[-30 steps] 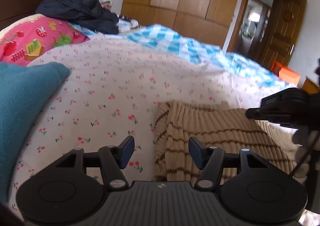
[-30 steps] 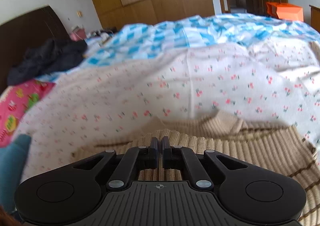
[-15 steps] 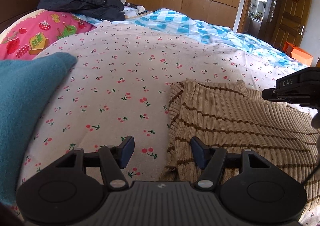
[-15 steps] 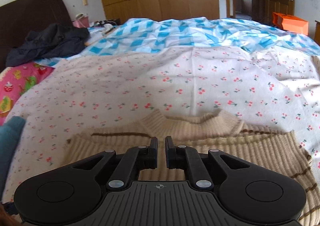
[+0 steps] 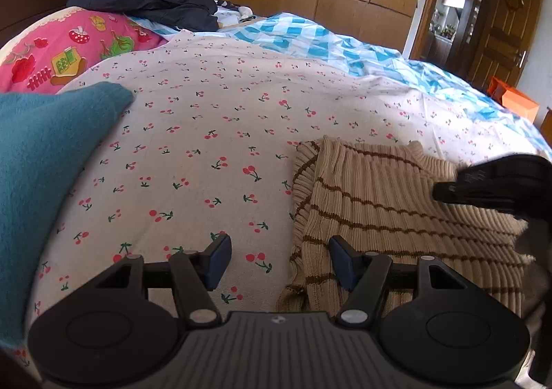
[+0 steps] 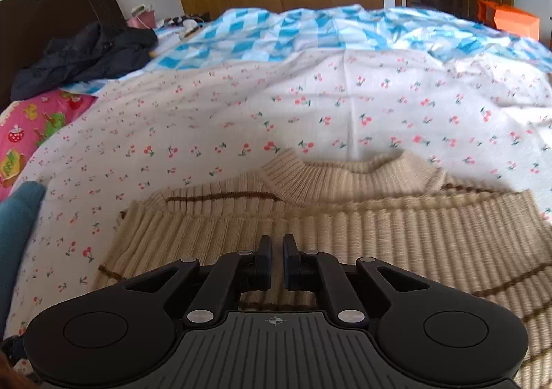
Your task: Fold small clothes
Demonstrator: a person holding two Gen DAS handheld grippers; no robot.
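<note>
**Fold status: sweater edge at risk of slipping**

Since the earlier frame, the right gripper (image 6: pixel 275 247) has parted its jaws slightly; a narrow gap now shows, with no cloth visible in it. The left gripper (image 5: pixel 278 259) hovers with jaws spread wide, straddling the left edge of the striped sweater (image 5: pixel 396 213). The sweater lies partly folded on the cherry-print sheet (image 5: pixel 214 133), collar away from the operator.

Risk: closing the left jaws here may pinch the sheet together with the knit, dragging both. Whether the right fingertips touch the knit is unclear. The loose ribbed layers may spring apart.
</note>
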